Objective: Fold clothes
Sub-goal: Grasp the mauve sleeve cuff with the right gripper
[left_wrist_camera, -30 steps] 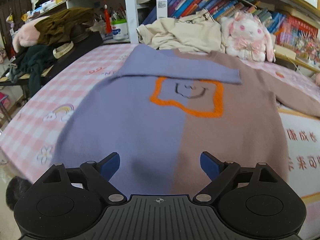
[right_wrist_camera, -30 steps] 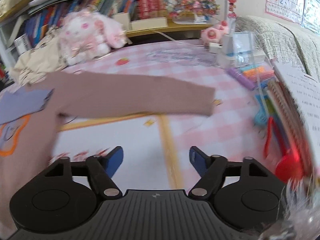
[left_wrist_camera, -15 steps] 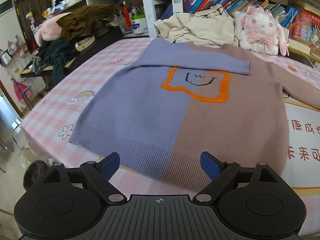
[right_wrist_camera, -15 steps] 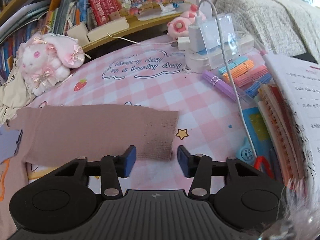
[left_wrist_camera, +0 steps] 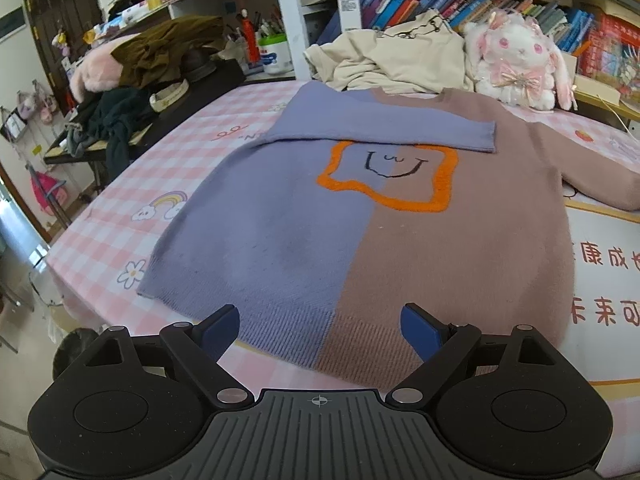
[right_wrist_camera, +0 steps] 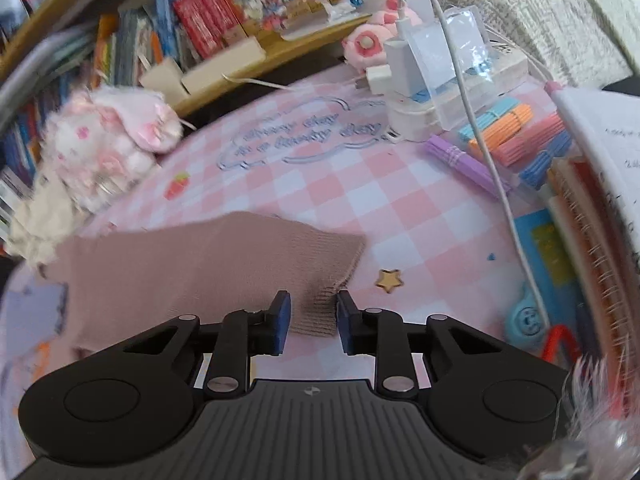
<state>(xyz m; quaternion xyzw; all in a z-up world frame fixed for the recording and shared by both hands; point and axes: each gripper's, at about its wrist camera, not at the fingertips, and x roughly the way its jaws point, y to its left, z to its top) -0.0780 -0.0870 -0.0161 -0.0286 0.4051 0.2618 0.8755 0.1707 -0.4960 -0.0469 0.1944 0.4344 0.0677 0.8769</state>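
Note:
A half purple, half brown sweater [left_wrist_camera: 360, 216] with an orange-framed smiley lies flat on the pink checked cloth [left_wrist_camera: 132, 196]. Its purple sleeve [left_wrist_camera: 384, 132] is folded across the chest. Its brown sleeve [right_wrist_camera: 192, 268] stretches out to the right. My left gripper [left_wrist_camera: 320, 330] is open and empty, just above the sweater's hem. My right gripper [right_wrist_camera: 310, 320] has its jaws closed on the ribbed cuff [right_wrist_camera: 320, 312] of the brown sleeve, which sits pinched between the blue pads [right_wrist_camera: 282, 318].
A cream garment [left_wrist_camera: 396, 60] and a plush rabbit [left_wrist_camera: 516, 60] lie behind the sweater by the bookshelf. Dark clothes [left_wrist_camera: 120, 120] pile on a side table at left. A charger with cable [right_wrist_camera: 404, 64], coloured sticks [right_wrist_camera: 516, 136] and notebooks [right_wrist_camera: 592, 220] lie right of the cuff.
My right gripper moved in to the brown sleeve's cuff and closed its jaws on it. My left gripper drew back toward the hem and stayed open.

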